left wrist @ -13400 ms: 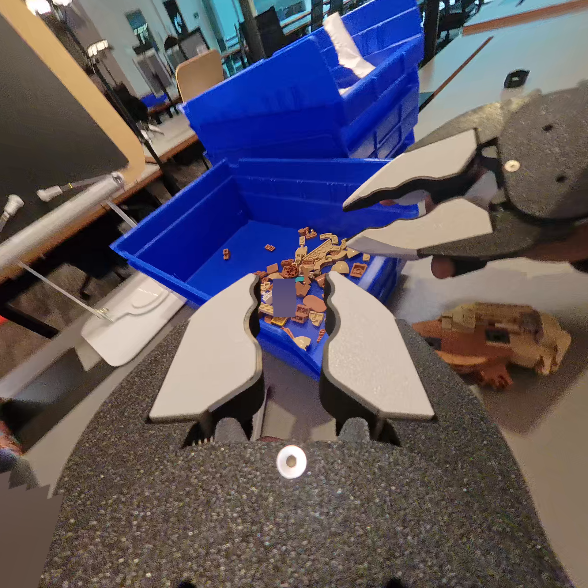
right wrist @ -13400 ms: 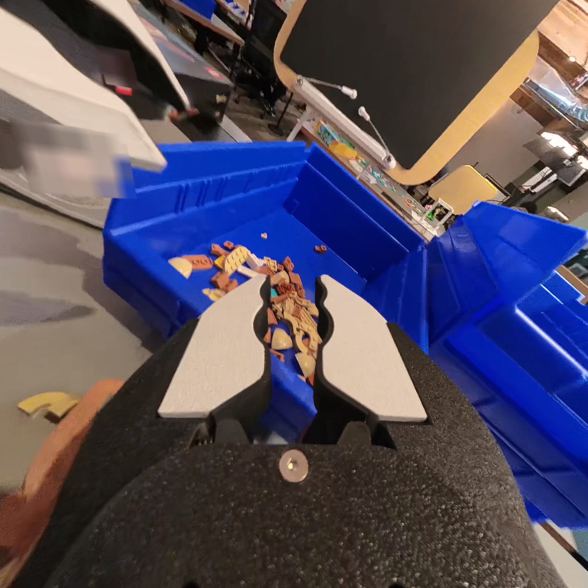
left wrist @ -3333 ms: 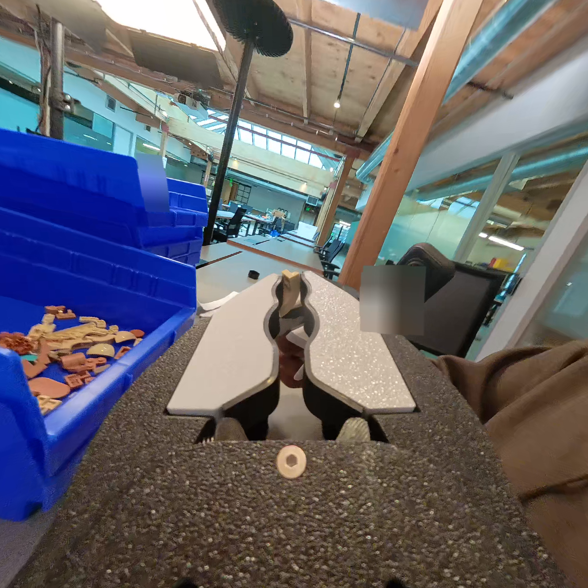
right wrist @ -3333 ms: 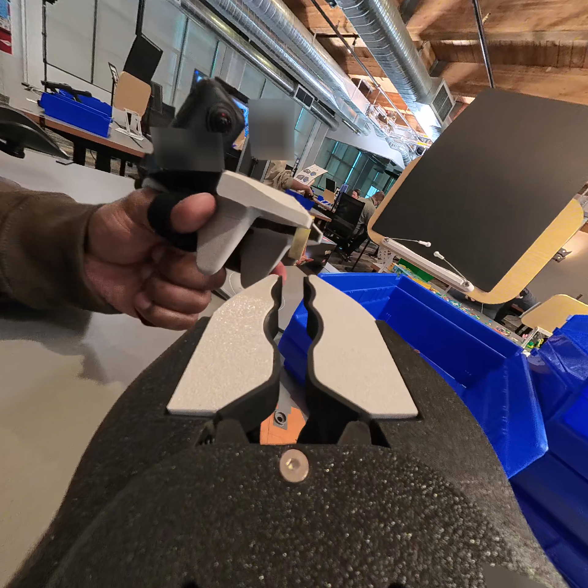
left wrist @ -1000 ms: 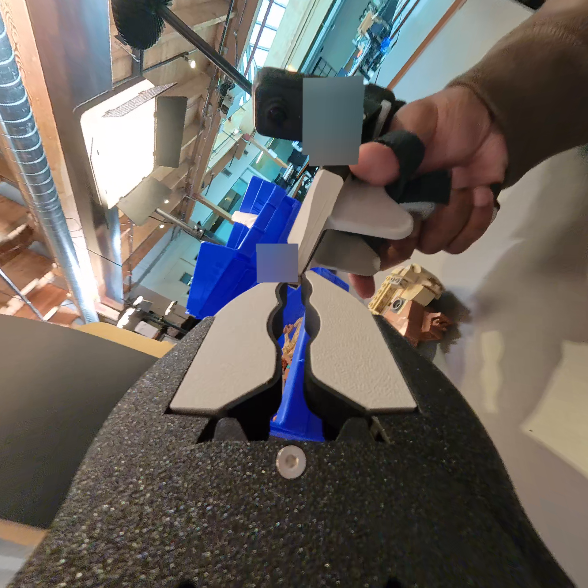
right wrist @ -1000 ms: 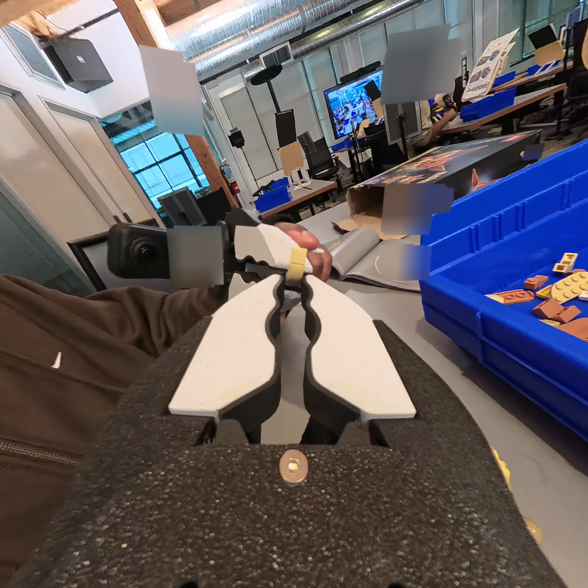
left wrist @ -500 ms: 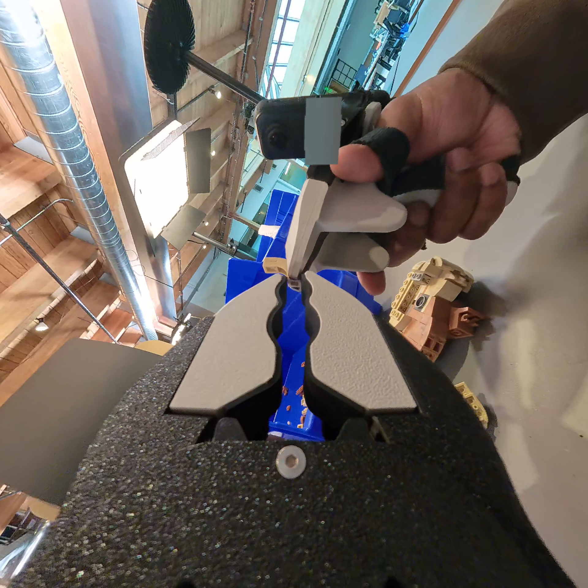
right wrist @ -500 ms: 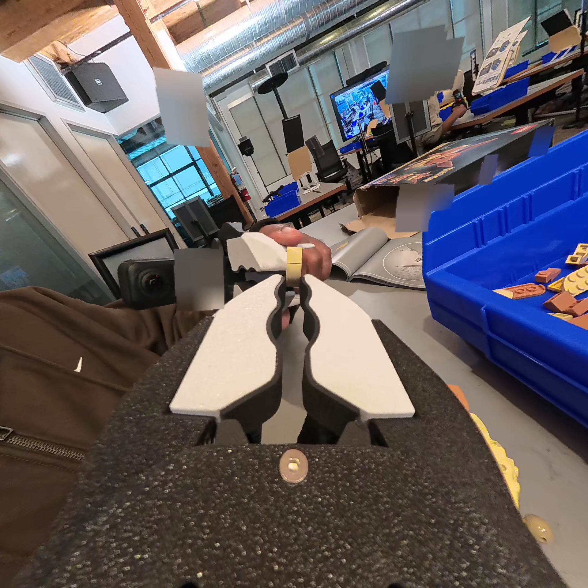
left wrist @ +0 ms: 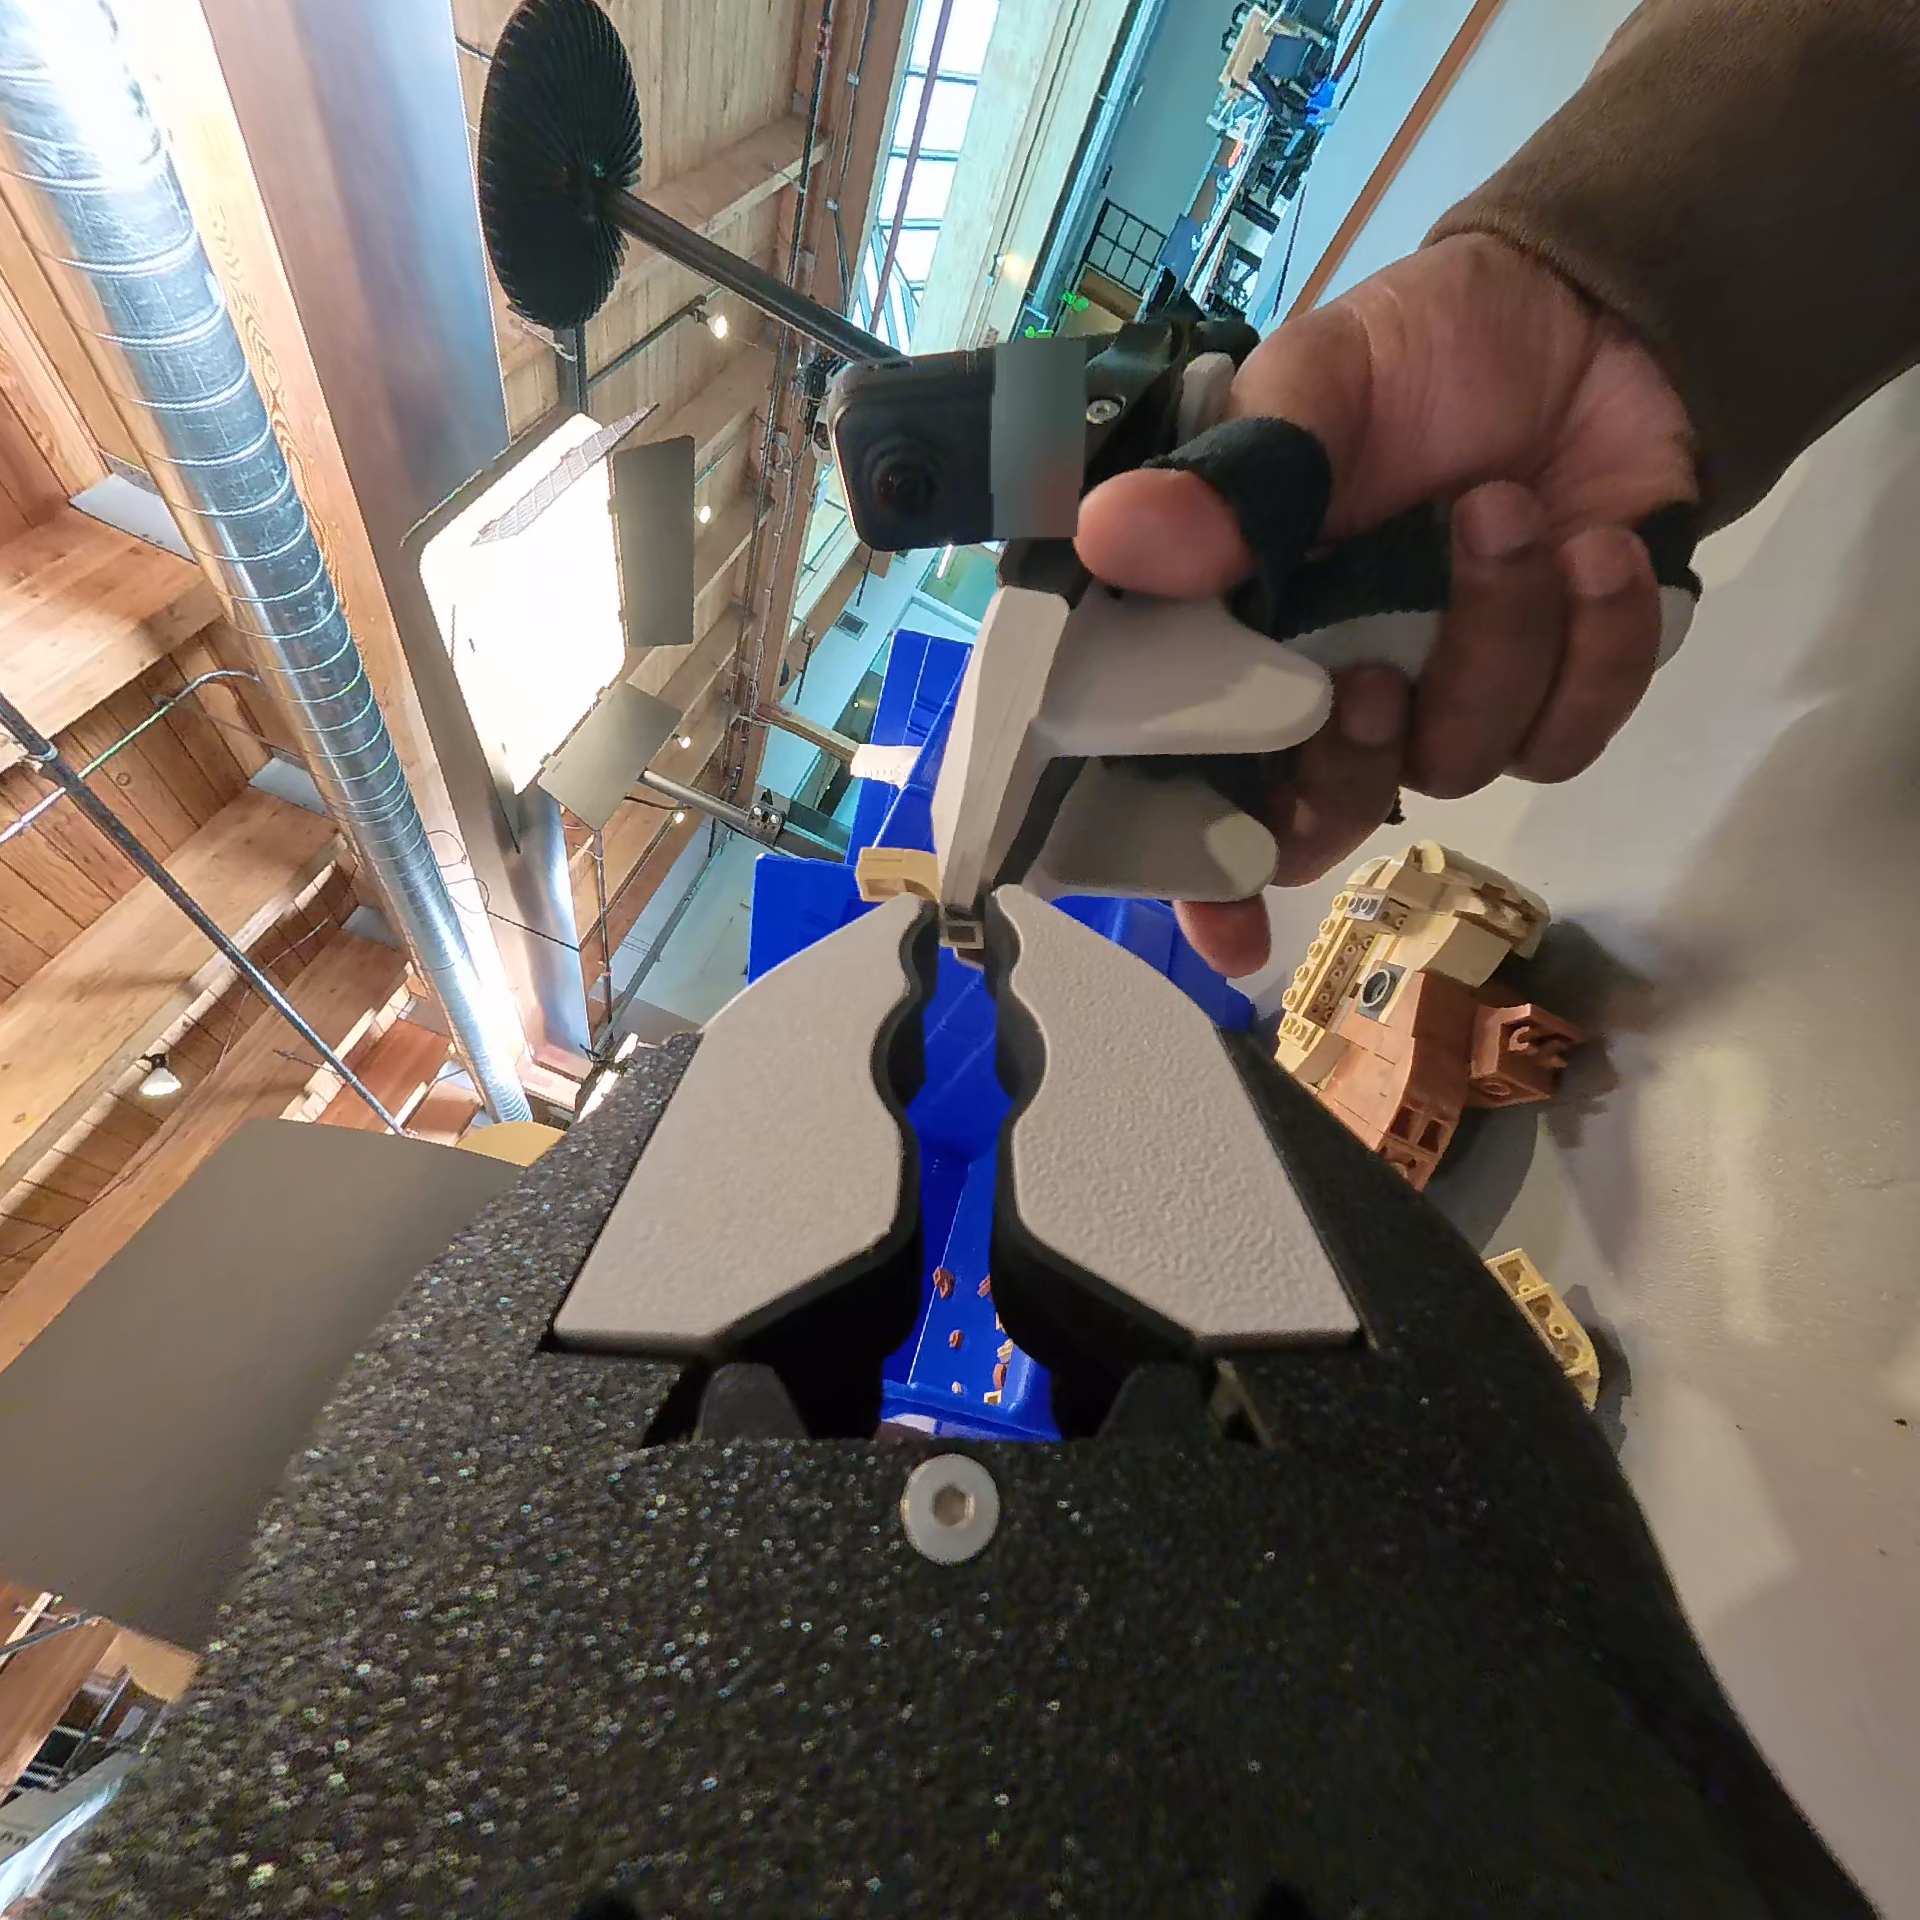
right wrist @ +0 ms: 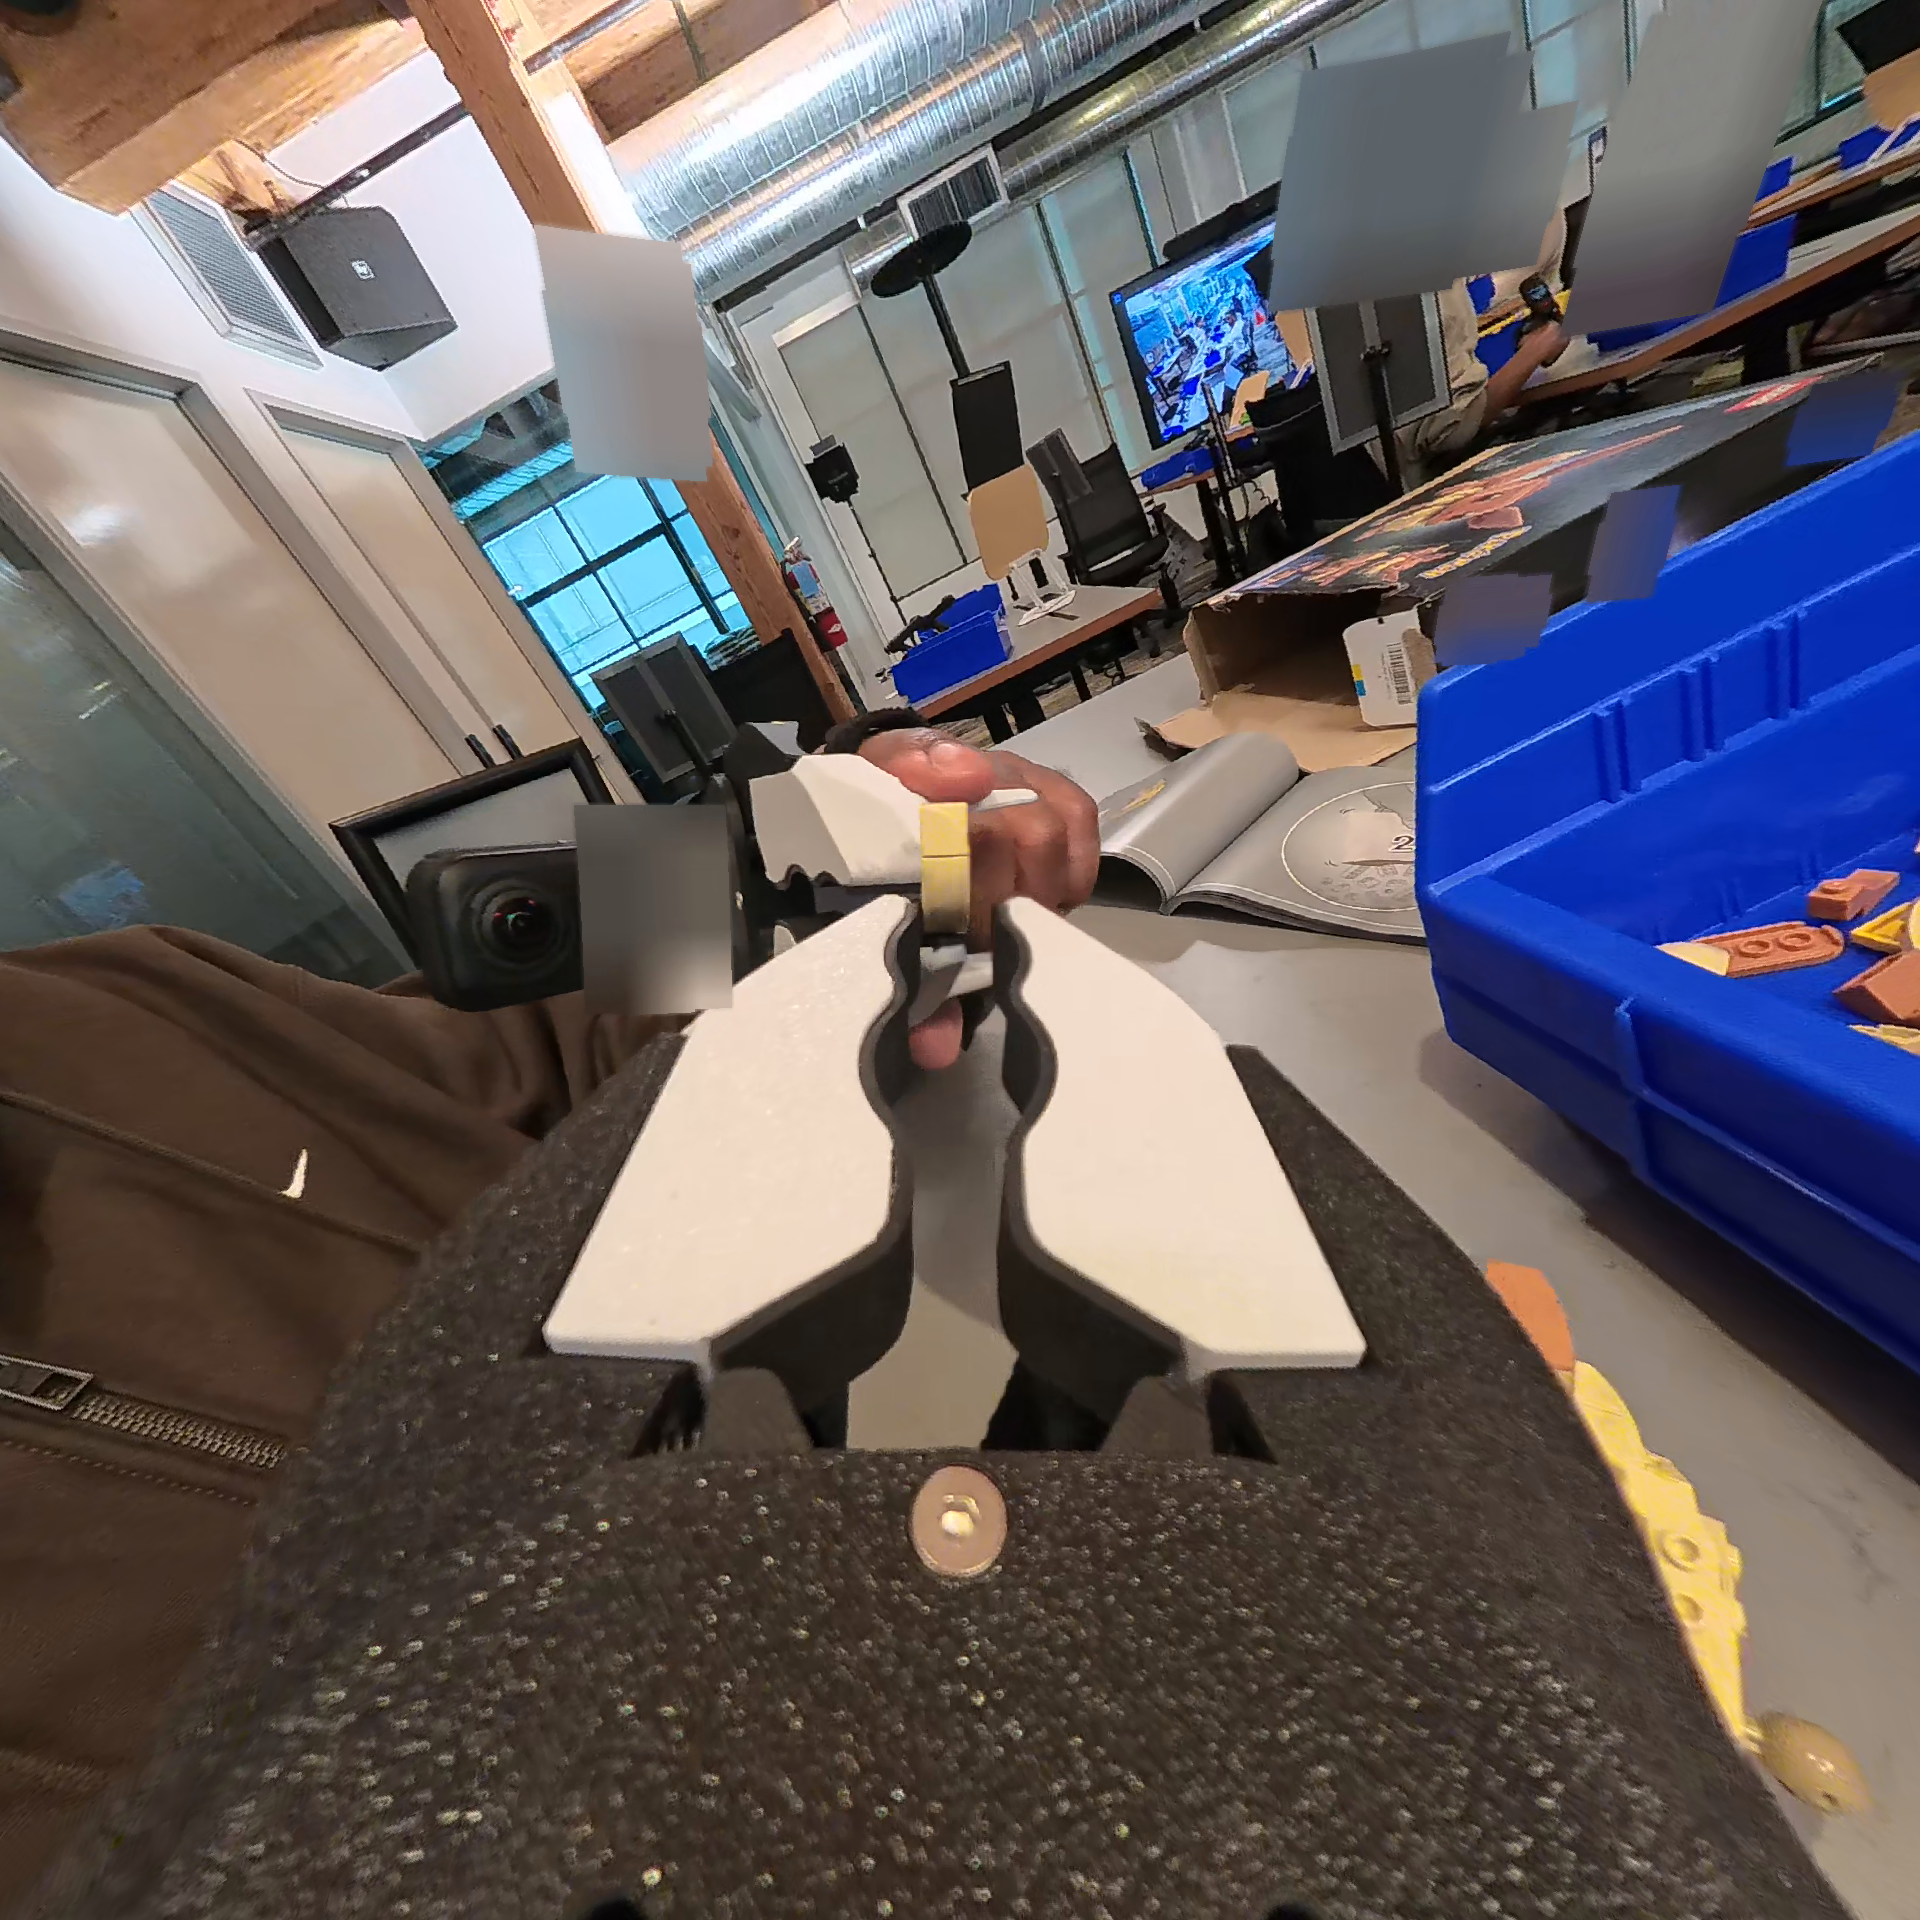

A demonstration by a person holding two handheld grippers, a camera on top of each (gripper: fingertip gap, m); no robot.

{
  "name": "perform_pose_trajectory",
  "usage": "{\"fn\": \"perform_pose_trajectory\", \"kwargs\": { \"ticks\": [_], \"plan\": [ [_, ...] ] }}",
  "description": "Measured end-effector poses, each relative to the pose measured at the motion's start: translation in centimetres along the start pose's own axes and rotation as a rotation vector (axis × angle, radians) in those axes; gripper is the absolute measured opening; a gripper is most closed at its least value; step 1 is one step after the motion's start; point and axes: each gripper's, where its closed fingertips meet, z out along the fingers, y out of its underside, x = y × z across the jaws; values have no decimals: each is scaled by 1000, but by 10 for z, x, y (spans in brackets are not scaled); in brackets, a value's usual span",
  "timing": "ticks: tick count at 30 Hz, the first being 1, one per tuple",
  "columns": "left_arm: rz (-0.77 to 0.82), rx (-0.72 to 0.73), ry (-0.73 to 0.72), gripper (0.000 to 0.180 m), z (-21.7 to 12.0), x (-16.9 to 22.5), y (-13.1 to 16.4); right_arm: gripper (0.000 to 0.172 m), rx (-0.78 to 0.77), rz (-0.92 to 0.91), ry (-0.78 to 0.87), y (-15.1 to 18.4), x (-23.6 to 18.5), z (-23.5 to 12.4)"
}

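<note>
— Left gripper (left wrist: 961, 914)?
— Nearly closed, its fingertips pinching one end of a small tan brick (left wrist: 896, 871) held up in the air.
— Right gripper (right wrist: 951, 925)?
— Same narrow gap, pinching the brick's other end. A blue bin (right wrist: 1662, 831) lies further right.

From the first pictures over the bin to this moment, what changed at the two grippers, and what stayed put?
Both grippers left the blue bin and rose to meet tip to tip above the table. Both were open over the loose bricks then; now the left gripper pinches a small tan piece, and the right gripper grips a tan brick. The bin, its loose bricks and the half-built tan and brown model stayed in place.
</note>
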Motion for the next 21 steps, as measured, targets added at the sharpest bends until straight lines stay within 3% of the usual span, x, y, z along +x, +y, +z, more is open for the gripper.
{"fn": "perform_pose_trajectory", "kwargs": {
  "ticks": [1, 9, 21],
  "plan": [
    [-3, 0, 2, 8, 0, 0, 0, 14, -1, -4, 6, 0, 1, -1],
    [13, -6, 48, 8, -4, 2, 1, 17, 75, -8, 30, -19, 5, -16],
    [26, -6, 88, 8, -3, 10, 0, 16, 38, -21, 18, -13, 2, -13]
  ]
}}
